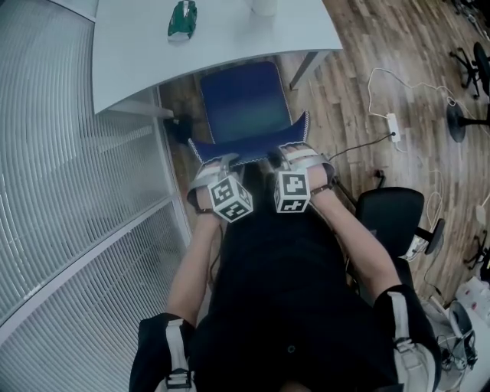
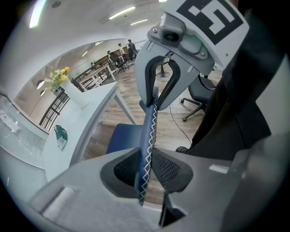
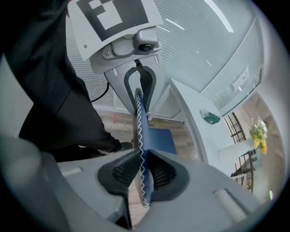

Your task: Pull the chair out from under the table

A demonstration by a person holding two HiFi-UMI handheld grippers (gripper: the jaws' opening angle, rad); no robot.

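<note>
A blue chair (image 1: 245, 103) with a white-stitched backrest edge stands out from under the white table (image 1: 138, 53), its seat mostly clear of the tabletop. My left gripper (image 1: 222, 164) is shut on the top edge of the chair backrest (image 2: 147, 140) near its left end. My right gripper (image 1: 287, 157) is shut on the same backrest edge (image 3: 141, 149) near its right end. In each gripper view the thin blue edge runs between the dark pads, which press on it from both sides.
A green object (image 1: 182, 19) lies on the table, with a white cup (image 1: 264, 6) further right. A glass wall with blinds (image 1: 69, 191) runs along the left. A black office chair (image 1: 394, 218) stands at the right, and a power strip with cables (image 1: 393, 126) lies on the wooden floor.
</note>
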